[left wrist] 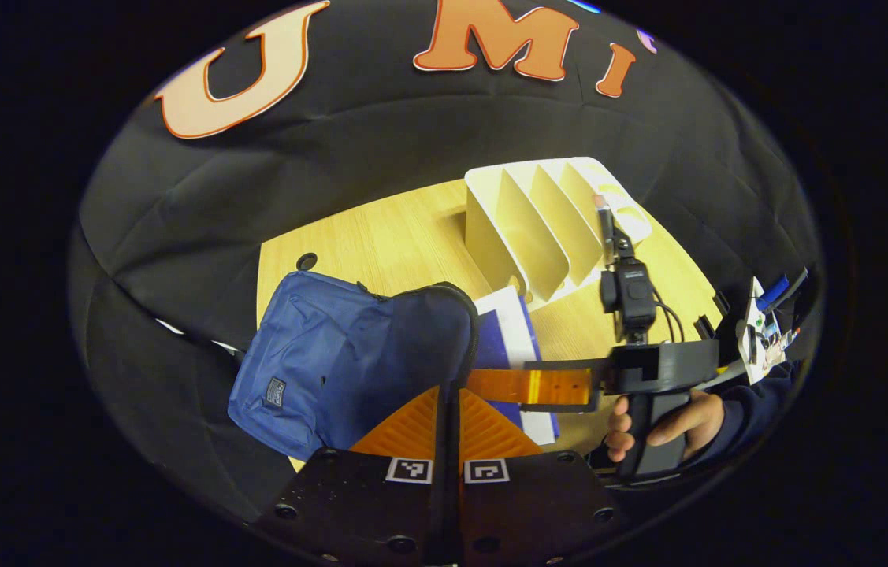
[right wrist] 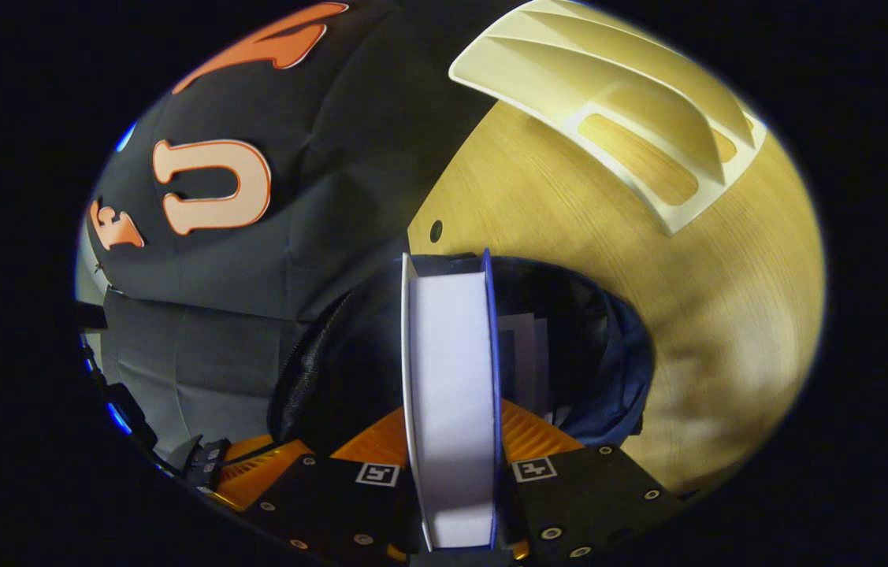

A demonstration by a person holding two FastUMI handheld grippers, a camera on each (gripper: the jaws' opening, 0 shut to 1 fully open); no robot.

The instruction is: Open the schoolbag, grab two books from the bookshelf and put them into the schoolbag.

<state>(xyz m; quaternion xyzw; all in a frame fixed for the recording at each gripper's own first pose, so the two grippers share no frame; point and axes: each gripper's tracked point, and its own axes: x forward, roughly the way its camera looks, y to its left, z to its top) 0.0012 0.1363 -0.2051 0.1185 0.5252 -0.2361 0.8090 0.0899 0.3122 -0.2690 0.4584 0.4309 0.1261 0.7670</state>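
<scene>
Book (right wrist: 451,409) clamped above open schoolbag (right wrist: 601,378).

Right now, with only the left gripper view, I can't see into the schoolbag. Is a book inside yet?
Observer: Yes. The right gripper view shows the white pages of a first book inside the open schoolbag.
Operator: And the other one?
Observer: The second book is clamped between the fingers of the right gripper, its page edge facing the camera.
Operator: Is it in yet?
Observer: Its far end is at the bag's mouth, beside the first.
</scene>
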